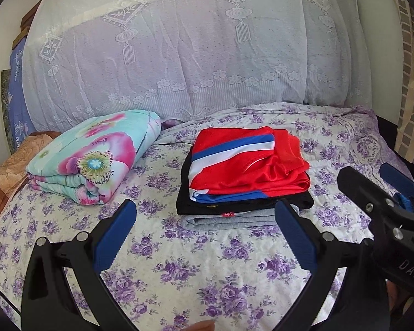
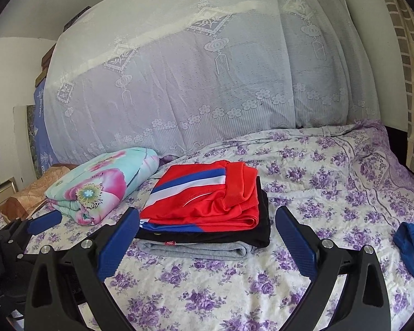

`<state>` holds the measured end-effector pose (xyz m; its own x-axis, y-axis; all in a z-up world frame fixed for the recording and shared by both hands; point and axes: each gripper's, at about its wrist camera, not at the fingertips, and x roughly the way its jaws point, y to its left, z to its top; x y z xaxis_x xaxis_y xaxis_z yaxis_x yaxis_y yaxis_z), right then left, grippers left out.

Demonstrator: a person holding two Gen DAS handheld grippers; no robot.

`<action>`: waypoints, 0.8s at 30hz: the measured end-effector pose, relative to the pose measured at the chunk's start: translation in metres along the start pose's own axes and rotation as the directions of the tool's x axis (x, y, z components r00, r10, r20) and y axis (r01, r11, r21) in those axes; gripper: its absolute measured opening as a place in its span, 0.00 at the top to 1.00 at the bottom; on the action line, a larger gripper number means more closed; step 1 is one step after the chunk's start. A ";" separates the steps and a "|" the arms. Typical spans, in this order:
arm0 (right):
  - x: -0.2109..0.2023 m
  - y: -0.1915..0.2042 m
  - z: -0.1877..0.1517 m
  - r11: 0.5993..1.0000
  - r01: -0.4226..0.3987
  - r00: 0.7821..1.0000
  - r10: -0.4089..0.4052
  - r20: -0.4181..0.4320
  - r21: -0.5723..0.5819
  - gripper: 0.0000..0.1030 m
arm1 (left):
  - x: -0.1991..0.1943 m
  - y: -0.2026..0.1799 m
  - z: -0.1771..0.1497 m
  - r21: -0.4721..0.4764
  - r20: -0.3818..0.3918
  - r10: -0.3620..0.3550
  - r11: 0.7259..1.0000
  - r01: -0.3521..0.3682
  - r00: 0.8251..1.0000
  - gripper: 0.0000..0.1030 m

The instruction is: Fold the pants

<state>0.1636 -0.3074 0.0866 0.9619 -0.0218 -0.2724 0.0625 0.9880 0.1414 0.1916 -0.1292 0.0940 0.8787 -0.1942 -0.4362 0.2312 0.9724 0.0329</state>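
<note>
Spanning the whole far side beyond both claws, a pale lace-patterned curtain [image 1: 185,44] hangs behind the bed. Under both claws and running ahead of them lies the white bed sheet printed with purple flowers [image 1: 157,253].

Ahead and to the left of the left claw sits a folded quilt in turquoise with large pink flowers [image 1: 93,160]; a brown patterned cushion [image 1: 11,171] lies just beside it, further left.

Directly ahead of the left claw, slightly right of its centre line, stands a stack of folded garments: a glossy red garment with blue and white stripes [image 1: 245,162] on top, a folded black garment [image 1: 207,204] beneath it, and folded grey pants [image 1: 229,219] at the bottom, resting on the sheet. A small red label shows at the near edge of the black layer. In the right wrist view the same stack stands directly ahead between the fingers.

To the far right of the right claw, a crumpled dark blue cloth [image 2: 412,242] lies on the sheet, well apart from the stack.

Left claw [image 1: 204,237]: fingers spread wide, nothing between them, hovering above the sheet near the stack's front edge. Right claw [image 2: 207,244]: likewise spread wide, holding nothing.
</note>
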 end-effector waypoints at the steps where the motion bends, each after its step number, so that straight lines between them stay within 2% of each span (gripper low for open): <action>1: 0.000 -0.001 0.000 1.000 -0.006 1.000 0.006 -0.004 0.004 0.04 | 0.000 -0.001 0.000 0.003 0.000 -0.012 1.000 0.012 1.000 0.05; 3: 0.000 0.000 0.000 1.000 -0.010 1.000 0.010 -0.005 0.001 0.04 | -0.002 -0.002 -0.001 0.013 0.012 -0.005 1.000 0.005 1.000 0.05; 7: -0.003 -0.001 0.002 1.000 -0.021 1.000 0.021 0.005 -0.017 0.04 | 0.000 0.008 0.003 0.014 0.004 0.068 0.998 -0.068 0.998 0.05; 10: 0.004 -0.012 0.001 1.000 -0.018 1.000 0.018 0.002 -0.008 0.04 | 0.005 0.032 0.007 -0.044 -0.022 0.096 0.994 -0.097 0.995 0.05; 13: 0.023 -0.028 -0.009 0.999 0.015 0.998 -0.012 -0.058 0.045 0.04 | 0.019 0.057 0.006 -0.116 -0.084 0.138 0.982 -0.147 0.987 0.05; 17: 0.039 -0.024 -0.021 0.999 0.013 0.994 -0.009 -0.108 0.039 0.04 | 0.027 0.076 0.004 -0.183 -0.124 0.096 0.976 -0.118 0.988 0.05; 21: 0.042 -0.008 -0.029 1.000 -0.007 0.992 0.006 -0.130 -0.005 0.04 | 0.026 0.080 0.004 -0.189 -0.121 0.113 0.973 -0.134 0.986 0.05; 24: 0.034 -0.003 -0.034 1.000 -0.015 0.989 0.015 -0.144 -0.004 0.04 | 0.026 0.079 0.004 -0.170 -0.123 0.098 0.978 -0.118 0.988 0.05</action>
<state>0.1876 -0.3056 0.0449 0.9143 0.0149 -0.4047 0.0467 0.9888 0.1420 0.2346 -0.0582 0.0892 0.8391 -0.0809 -0.5379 0.0519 0.9963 -0.0690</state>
